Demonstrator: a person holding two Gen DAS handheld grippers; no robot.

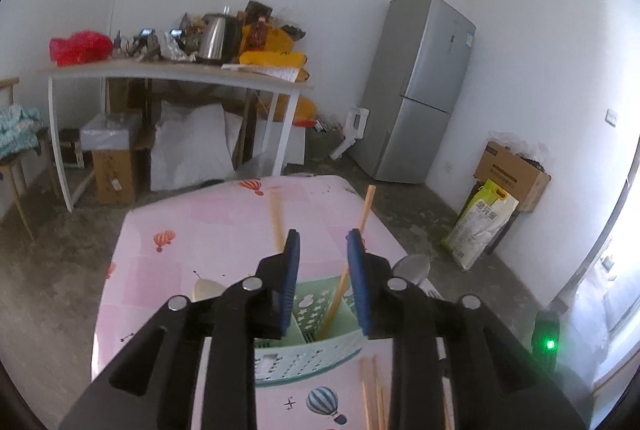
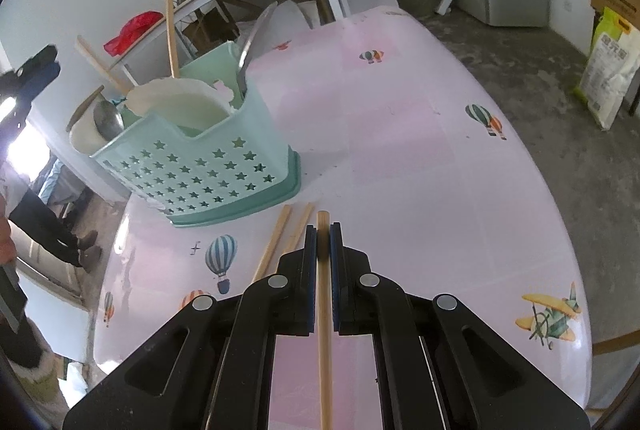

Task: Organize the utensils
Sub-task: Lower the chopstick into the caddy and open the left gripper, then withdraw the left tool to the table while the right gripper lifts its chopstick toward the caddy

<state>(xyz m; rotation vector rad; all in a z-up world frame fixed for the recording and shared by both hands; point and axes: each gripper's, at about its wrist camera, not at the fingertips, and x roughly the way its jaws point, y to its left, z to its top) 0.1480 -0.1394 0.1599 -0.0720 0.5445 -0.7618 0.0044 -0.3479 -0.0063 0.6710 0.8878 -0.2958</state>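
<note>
Your left tongs point(image 1: 322, 242) stand partly open over the mint caddy point(image 2: 200, 170), and a chopstick point(image 1: 348, 266) leans in the caddy between the pads without either pad pressing on it, so it looks released. Your right tongs point(image 2: 323, 236) are clamped tight on a single chopstick point(image 2: 324, 294) lying along the jaws, low over the pink worktop point(image 2: 400, 150), with two loose chopsticks point(image 2: 280, 238) just beside them in front of the caddy. If you lift the left tongs carelessly, a pad may catch the leaning chopstick and drag it out or tip the light caddy. If the right tongs swing towards the caddy at this flat angle, the held stick may strike the rim or the tall spoon point(image 2: 252, 46) already standing there. You cannot see the compartment floors, and the lower ends of the standing utensils are hidden. The rear of the held chopstick is cut off by the frame.
</note>
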